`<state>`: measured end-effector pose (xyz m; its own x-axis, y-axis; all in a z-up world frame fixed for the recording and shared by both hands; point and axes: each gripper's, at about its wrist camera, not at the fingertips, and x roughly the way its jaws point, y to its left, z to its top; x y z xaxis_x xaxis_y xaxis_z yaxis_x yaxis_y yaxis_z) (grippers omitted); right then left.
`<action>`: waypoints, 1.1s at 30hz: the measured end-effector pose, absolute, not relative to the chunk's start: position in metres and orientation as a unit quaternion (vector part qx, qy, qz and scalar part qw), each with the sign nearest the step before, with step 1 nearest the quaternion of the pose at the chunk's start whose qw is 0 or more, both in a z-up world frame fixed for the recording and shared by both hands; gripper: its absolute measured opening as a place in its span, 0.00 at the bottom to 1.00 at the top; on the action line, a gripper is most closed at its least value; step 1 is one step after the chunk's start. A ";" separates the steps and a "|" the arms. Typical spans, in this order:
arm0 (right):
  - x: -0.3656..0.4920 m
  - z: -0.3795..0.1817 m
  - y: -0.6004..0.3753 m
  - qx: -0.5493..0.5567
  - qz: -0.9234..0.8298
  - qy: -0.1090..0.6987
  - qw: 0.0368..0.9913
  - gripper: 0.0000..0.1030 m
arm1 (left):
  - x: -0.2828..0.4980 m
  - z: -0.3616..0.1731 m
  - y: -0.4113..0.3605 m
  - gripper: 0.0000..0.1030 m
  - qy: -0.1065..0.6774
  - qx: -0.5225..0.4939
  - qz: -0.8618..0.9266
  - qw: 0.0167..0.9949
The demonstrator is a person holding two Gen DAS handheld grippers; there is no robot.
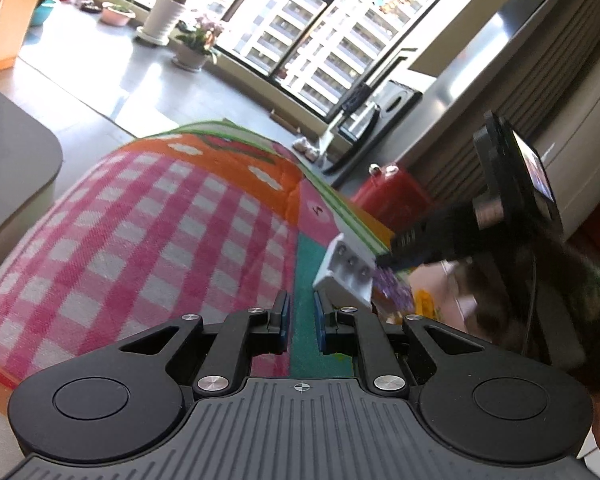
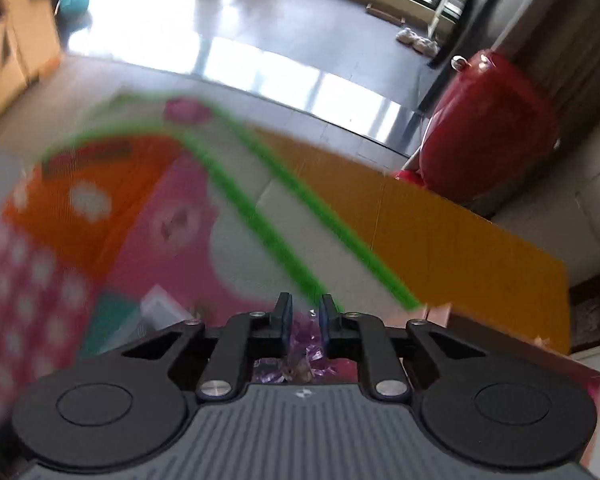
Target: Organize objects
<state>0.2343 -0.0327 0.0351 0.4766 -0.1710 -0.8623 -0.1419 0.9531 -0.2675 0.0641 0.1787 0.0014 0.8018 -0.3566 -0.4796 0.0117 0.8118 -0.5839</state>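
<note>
On the left, a bright play mat [image 1: 172, 208] in pink-and-white check, orange and teal lies across the floor and carries the small things being tidied; a grey sofa [image 1: 12, 160] edges it on the far left. The left claw [image 1: 301, 322] hovers low over the mat's teal strip with its blue-padded fingers [image 1: 285, 320] a narrow gap apart and nothing between them, so it appears idle and free, probably waiting for its turn. Just beyond its right finger a white tray [image 1: 346, 270] with three round sockets sits near the mat's right edge, likely the place where loose items are gathered. Right of the tray, the right claw [image 1: 388, 261] reaches in from the side, its tips at a purple wrapper [image 1: 392, 284] beside the tray; blur hides the exact contact there. In the right wrist view the picture is smeared by movement, yet the right claw [image 2: 304, 312] shows crinkled purple wrapper [image 2: 300, 344] caught between its pads, so it seems closed on that wrapper, held near the tips probably so it can be carried and dropped cleanly. The tray [image 2: 164, 308] is a pale blur to its left. A red bag [image 2: 488, 128] stands off the mat's far right corner.
</note>
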 end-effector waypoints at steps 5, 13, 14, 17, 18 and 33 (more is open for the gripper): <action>0.205 0.044 -0.030 -0.123 0.018 0.537 0.834 0.13 | 0.063 0.002 0.183 0.13 0.291 -0.289 -0.091 0.907; 0.106 0.057 -0.018 -0.097 0.135 0.598 0.784 0.14 | 0.062 0.004 0.179 0.13 0.288 -0.273 -0.093 0.913; 0.092 0.058 -0.016 -0.100 0.143 0.595 0.785 0.14 | 0.063 0.005 0.178 0.13 0.288 -0.270 -0.094 0.914; 0.048 0.061 -0.010 -0.126 0.165 0.570 0.795 0.14 | 0.062 0.008 0.174 0.13 0.288 -0.258 -0.099 0.917; 0.034 0.062 -0.013 -0.135 0.171 0.559 0.800 0.17 | 0.061 0.009 0.173 0.13 0.289 -0.252 -0.101 0.918; -0.056 0.042 -0.098 -0.129 0.105 0.445 0.880 0.76 | -0.035 0.034 0.113 0.14 0.332 -0.142 -0.131 0.923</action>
